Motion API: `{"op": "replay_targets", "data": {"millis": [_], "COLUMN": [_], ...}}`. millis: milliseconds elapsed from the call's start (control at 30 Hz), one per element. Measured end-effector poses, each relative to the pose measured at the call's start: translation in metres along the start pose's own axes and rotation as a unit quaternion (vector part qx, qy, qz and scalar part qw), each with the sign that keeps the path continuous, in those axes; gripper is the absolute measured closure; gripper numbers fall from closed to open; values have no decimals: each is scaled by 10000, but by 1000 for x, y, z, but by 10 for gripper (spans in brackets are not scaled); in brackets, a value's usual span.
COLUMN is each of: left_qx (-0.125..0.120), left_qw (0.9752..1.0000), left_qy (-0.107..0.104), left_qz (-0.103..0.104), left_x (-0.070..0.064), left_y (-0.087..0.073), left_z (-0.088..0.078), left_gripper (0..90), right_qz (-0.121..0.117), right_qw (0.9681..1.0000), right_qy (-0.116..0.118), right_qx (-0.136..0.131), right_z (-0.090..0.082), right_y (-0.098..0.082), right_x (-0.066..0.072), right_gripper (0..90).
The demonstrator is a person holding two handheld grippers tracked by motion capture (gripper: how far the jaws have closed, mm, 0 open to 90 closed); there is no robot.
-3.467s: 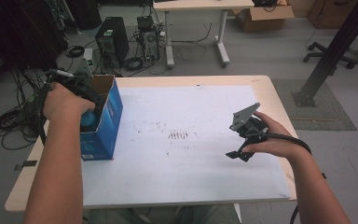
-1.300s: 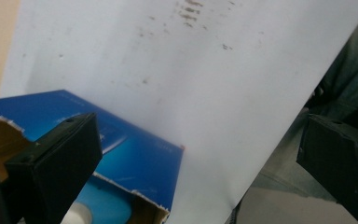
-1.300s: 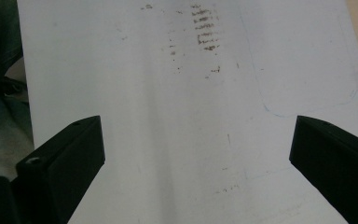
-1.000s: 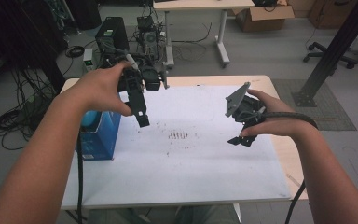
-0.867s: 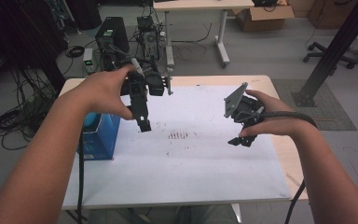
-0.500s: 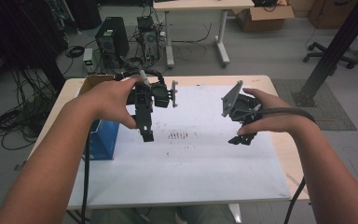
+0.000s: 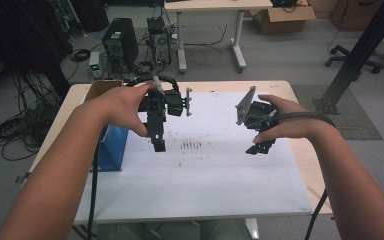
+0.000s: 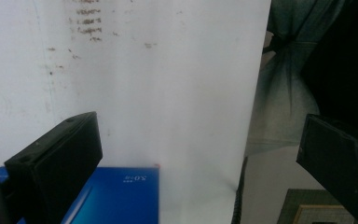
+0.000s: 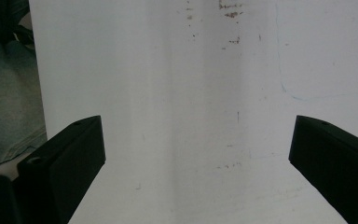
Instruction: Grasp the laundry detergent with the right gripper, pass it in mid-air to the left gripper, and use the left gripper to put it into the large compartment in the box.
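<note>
Table (image 7: 280, 90) w/ white sheet (image 7: 205, 175), speckled mid. Blue box (image 7: 112, 150) at sheet's left edge, open top. Left gripper (image 7: 158, 145) over sheet just right of box, jaws wide apart, nothing between. Right gripper (image 7: 257, 149) opposite, jaws wide apart too.

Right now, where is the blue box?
In the high view the blue box stands at the left edge of the white sheet, beneath the person's left forearm; its top also shows between the jaws in the left gripper view.
</note>
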State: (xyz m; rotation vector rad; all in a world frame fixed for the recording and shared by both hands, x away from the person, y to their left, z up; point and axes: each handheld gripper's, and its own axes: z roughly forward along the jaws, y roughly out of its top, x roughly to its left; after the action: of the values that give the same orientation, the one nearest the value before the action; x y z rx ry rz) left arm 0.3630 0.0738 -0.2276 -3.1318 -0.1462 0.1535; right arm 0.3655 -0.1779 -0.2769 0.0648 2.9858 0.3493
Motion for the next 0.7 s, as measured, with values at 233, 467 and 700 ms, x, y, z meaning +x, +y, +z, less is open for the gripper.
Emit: {"op": "replay_targets", "data": {"millis": [233, 467, 700], "left_qx": [11, 10, -9], "left_qw": [10000, 10000, 10000], "left_qy": [19, 3, -11], "left_qz": [-11, -19, -36], "left_x": [8, 10, 12], "left_y": [4, 3, 2], "left_z": [6, 5, 5], "left_gripper": [2, 2, 2], "right_qz": [-19, -26, -29], "right_qw": [10000, 10000, 10000], "right_qy": [52, 70, 70], "right_qx": [26, 14, 3], "right_z": [6, 7, 7], "right_y": [2, 3, 3], "right_x": [-4, -5, -5], "right_gripper": [38, 38, 38]}}
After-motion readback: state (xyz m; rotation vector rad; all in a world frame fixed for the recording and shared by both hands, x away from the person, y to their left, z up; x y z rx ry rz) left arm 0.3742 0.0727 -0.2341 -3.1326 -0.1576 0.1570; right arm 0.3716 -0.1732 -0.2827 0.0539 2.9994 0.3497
